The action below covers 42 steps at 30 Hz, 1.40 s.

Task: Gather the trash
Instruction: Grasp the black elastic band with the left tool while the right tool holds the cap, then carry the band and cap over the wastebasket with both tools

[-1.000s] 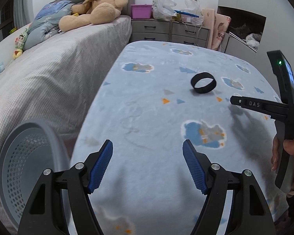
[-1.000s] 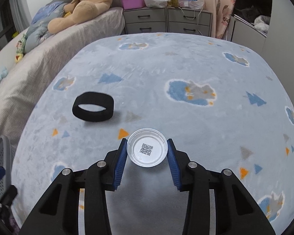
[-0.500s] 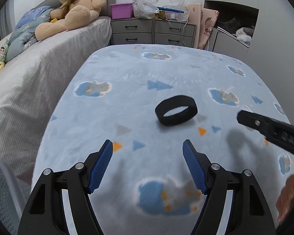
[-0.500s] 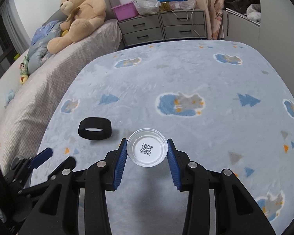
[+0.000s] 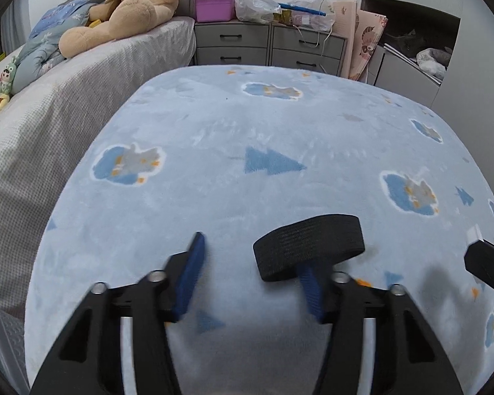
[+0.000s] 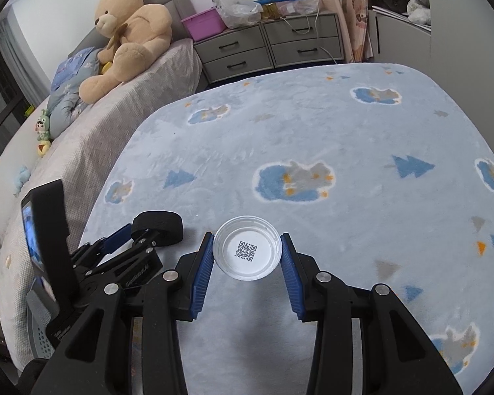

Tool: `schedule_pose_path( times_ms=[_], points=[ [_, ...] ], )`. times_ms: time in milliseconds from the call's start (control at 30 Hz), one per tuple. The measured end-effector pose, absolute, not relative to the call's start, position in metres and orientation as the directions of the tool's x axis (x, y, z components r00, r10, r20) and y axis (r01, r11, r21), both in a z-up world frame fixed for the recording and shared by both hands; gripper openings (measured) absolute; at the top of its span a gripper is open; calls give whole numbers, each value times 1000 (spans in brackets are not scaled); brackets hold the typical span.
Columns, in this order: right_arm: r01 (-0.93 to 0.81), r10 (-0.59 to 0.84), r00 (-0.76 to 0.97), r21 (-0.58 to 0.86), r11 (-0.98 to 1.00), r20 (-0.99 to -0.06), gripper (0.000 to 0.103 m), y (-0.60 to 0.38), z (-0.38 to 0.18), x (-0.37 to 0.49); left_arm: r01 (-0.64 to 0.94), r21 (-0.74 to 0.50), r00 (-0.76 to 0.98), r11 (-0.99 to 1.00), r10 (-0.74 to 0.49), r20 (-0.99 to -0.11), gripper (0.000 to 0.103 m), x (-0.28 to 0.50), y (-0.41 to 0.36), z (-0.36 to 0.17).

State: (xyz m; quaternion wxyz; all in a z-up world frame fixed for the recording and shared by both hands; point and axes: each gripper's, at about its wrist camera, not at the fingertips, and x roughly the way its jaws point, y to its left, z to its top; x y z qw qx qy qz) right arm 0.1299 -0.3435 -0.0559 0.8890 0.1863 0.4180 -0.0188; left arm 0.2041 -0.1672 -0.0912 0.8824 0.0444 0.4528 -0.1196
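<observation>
Black band (image 5: 308, 247): flattened loop standing on edge on the blue patterned blanket (image 5: 247, 131), long axis left to right, opening upward. Left gripper (image 5: 250, 275) jaws have just been closing; right pad inside the loop, left pad outside and apart, no squeeze yet. Right gripper (image 6: 246, 263) clenched on clear round lid (image 6: 247, 251), face toward camera.

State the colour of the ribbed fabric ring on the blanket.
Black: the ribbed fabric ring shows best in the left wrist view.
</observation>
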Motion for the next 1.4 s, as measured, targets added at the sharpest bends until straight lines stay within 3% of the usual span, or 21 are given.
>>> schedule_pose_path(
  times_ms=[67, 133, 467, 767, 1400],
  points=[
    [181, 129, 647, 316, 931, -751, 39, -341, -56, 130, 247, -41, 558, 968, -177, -811, 15, 206, -165, -91],
    [176, 130, 646, 313, 933, -752, 39, -340, -57, 130, 252, -51, 553, 966, -187, -812, 3, 205, -161, -89],
    [121, 153, 662, 306, 944, -733, 39, -315, -43, 130, 210, -49, 596, 976, -168, -786, 2, 162, -114, -56],
    [12, 202, 679, 286, 958, -705, 39, -255, -21, 130, 115, 50, 665, 992, -39, -746, 2, 114, -35, -24],
    [-269, 386, 627, 278, 922, -676, 39, -81, 3, 107, -121, 78, 683, 990, 140, -717, 2, 37, 123, -3]
  ],
)
